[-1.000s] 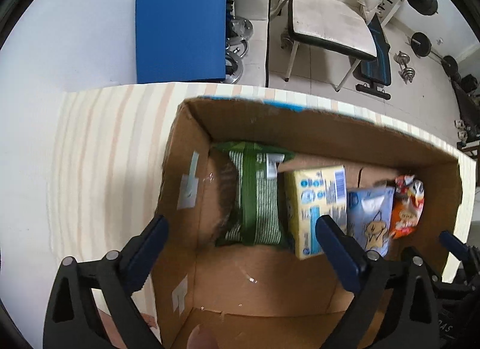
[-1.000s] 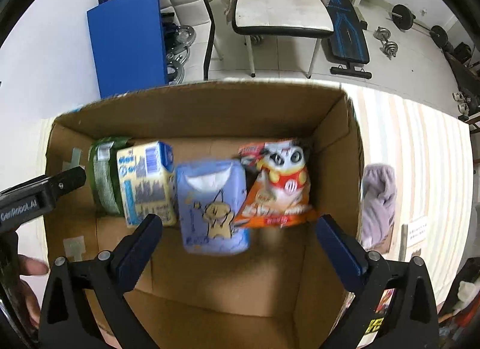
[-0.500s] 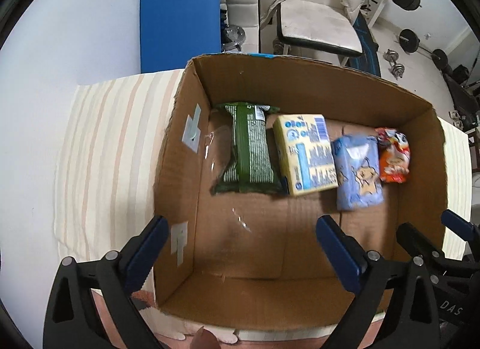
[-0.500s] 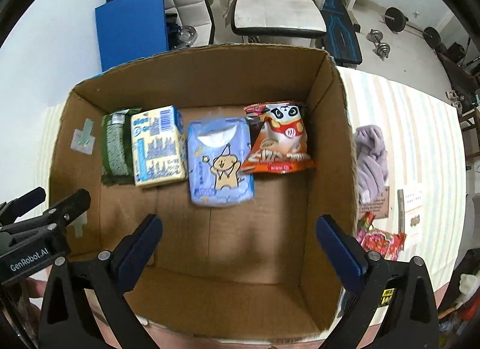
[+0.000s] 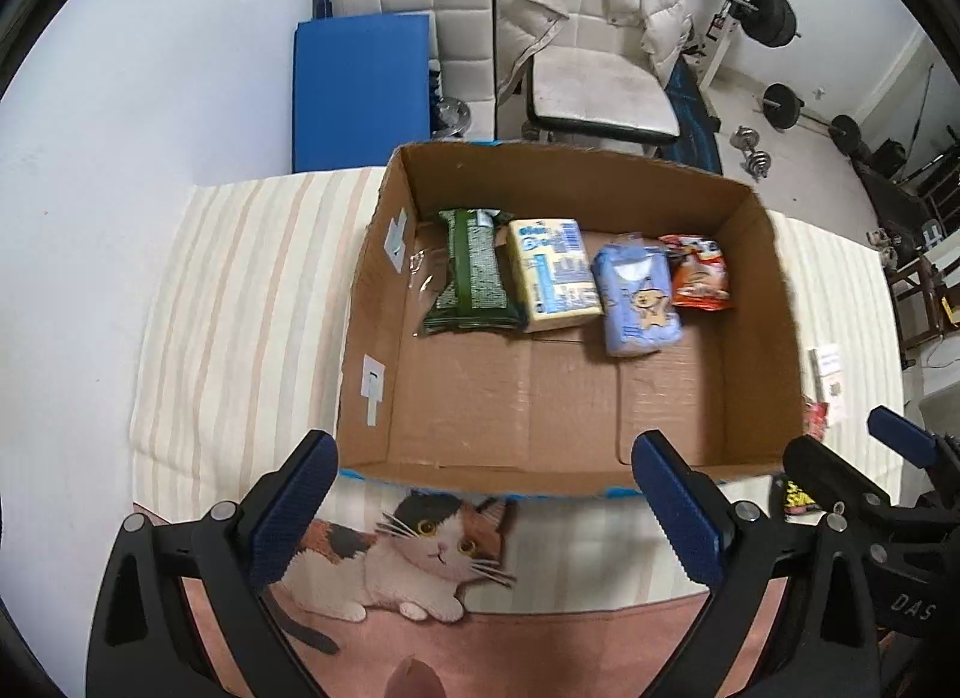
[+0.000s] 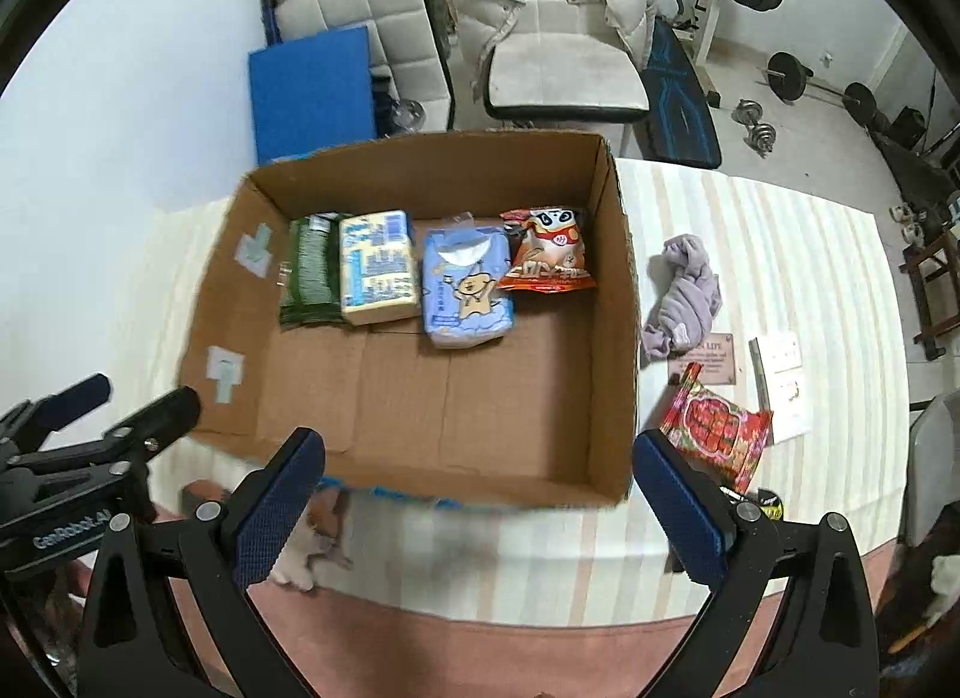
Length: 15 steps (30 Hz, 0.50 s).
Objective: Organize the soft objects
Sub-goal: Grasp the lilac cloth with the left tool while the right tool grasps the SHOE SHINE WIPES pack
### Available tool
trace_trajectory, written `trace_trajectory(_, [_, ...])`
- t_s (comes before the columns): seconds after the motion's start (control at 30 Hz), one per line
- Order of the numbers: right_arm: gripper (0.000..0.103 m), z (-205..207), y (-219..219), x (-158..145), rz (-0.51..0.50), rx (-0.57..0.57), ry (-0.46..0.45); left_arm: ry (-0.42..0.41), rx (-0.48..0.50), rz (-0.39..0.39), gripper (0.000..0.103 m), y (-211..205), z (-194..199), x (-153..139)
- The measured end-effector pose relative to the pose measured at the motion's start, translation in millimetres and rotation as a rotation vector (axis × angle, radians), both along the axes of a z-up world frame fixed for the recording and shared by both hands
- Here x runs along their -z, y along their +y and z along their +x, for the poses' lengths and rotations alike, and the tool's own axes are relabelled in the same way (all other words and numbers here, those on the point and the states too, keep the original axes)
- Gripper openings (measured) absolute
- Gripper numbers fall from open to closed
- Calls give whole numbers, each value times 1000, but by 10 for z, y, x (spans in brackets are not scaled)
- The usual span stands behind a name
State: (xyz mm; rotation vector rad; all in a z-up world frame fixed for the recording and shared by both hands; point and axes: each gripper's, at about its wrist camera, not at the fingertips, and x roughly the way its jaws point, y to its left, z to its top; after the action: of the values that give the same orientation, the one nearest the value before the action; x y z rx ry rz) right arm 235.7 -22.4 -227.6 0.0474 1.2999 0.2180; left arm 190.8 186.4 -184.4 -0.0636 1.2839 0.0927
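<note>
An open cardboard box (image 5: 756, 290) (image 6: 618, 302) stands on the striped cloth. Along its far wall lie a green pack (image 5: 471, 272) (image 6: 309, 272), a yellow pack (image 5: 555, 275) (image 6: 378, 266), a blue tissue pack (image 5: 639, 293) (image 6: 465, 284) and an orange snack bag (image 5: 699, 275) (image 6: 546, 260). Outside, right of the box, lie a lilac cloth (image 6: 684, 296) and a red snack bag (image 6: 714, 428). My left gripper (image 5: 492, 506) and right gripper (image 6: 480, 500) are open and empty, hovering before the box's near wall.
A cat print (image 5: 414, 554) is on the cloth near the front edge. Cards and a booklet (image 6: 780, 374) lie at the right. A dark packet (image 6: 765, 503) sits near the right gripper. A chair with a white jacket (image 5: 594, 56), a blue mat and weights stand beyond the table.
Both grippers have pulled back and up, out of the box, to before its near wall. The four packs stay in the box. The jaws stay open.
</note>
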Motion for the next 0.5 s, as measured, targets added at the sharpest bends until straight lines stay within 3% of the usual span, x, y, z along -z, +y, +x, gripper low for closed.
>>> trace_trajectory(0.13, [103, -83, -239, -136, 80, 27, 7, -35, 60, 19, 101, -287, 30, -231])
trace_trajectory(0.27, [103, -131, -853, -133, 106, 144, 17, -46, 153, 54, 101, -788, 209, -330])
trace_trajectory(0.4, [103, -203, -1792, 162, 131, 377, 82, -47, 276, 105, 101, -1502, 504, -302])
trace_trajectory(0.5, [103, -315, -2517, 569, 200, 593, 174, -31, 396, 146, 101, -2154, 766, -192])
